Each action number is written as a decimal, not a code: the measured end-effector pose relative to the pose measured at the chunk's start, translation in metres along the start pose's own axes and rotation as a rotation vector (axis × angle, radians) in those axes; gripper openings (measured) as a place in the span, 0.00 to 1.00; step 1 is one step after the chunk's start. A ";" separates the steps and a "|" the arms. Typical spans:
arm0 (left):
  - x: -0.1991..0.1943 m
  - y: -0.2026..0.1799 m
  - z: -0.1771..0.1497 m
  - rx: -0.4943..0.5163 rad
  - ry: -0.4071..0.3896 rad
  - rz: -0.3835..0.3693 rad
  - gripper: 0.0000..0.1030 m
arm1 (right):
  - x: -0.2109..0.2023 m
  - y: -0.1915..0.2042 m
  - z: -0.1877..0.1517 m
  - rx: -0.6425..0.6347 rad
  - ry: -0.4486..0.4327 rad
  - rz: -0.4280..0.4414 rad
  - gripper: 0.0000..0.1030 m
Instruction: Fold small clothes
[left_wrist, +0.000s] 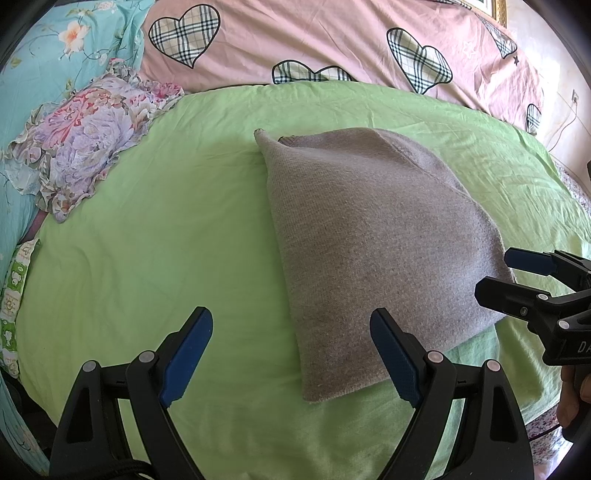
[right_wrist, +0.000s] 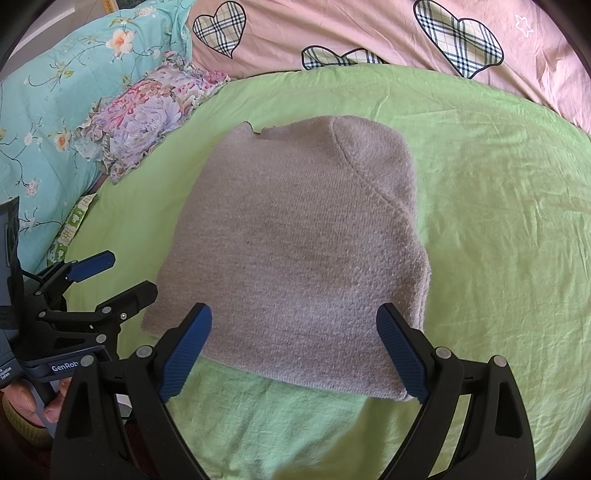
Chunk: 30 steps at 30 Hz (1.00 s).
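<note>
The folded grey knit garment (right_wrist: 295, 251) lies flat on the green sheet (right_wrist: 498, 221), long axis running away from the jaws, just ahead of the right gripper (right_wrist: 293, 347) and the left gripper (left_wrist: 291, 352); both spread wide, holding nothing

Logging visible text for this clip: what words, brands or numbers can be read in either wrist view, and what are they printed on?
"GenRob", cut off by the near finger: on the black body of the left gripper, seen in the right wrist view.
"DA", cut off at the picture's edge: on the black body of the right gripper, seen in the left wrist view.
Small white print below "GenRob": too small to read.
</note>
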<state>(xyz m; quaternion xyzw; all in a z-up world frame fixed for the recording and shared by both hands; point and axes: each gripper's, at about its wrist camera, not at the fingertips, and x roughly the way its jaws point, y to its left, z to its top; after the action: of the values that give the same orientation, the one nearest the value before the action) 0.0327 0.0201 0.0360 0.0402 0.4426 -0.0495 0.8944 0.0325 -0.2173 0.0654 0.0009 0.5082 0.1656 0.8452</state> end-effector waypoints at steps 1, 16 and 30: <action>0.000 0.000 0.000 0.000 0.000 0.000 0.85 | 0.000 0.000 0.000 0.002 -0.001 0.000 0.88; 0.001 -0.001 0.003 0.011 0.003 -0.005 0.85 | -0.002 -0.002 0.003 0.011 -0.006 0.004 0.88; 0.002 -0.001 0.007 0.018 0.003 -0.009 0.85 | -0.002 -0.002 0.003 0.014 -0.007 0.001 0.88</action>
<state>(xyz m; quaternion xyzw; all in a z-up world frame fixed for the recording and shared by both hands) 0.0393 0.0184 0.0381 0.0465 0.4436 -0.0576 0.8932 0.0342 -0.2194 0.0683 0.0076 0.5064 0.1627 0.8468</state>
